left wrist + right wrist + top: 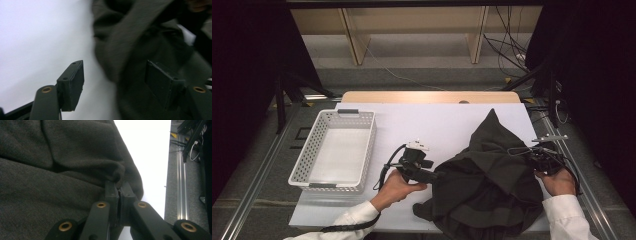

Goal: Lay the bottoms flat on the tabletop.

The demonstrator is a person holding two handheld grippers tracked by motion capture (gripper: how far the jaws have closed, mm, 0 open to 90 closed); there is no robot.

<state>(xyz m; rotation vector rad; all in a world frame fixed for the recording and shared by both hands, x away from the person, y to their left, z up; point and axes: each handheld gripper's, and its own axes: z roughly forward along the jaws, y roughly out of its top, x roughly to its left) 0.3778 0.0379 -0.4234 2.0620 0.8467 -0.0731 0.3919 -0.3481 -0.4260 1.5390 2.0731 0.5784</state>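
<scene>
One dark grey garment [492, 185], crumpled in a heap on the right half of the white table [437, 125], long axis running from a peak at the far side down toward the near edge. Two grippers at its flanks. Left gripper [438, 174] at the cloth's left margin, pointing right, jaws parted at a middling width; in the left gripper view [115, 85] one pad over bare table, the other against a cloth fold, nothing pinched between them. Right gripper [528, 155] at the cloth's right edge, jaws pressed tight together on a fold of fabric, as seen in the right gripper view [119, 195]. Garment lying straight ahead of the left jaws, touching or just beside the farther pad; left hand therefore nearer to a free edge, right already clamped. White perforated basket [312, 165] well apart, at far left, nothing inside. No brand, label or legible writing on cloth, basket or grippers.
</scene>
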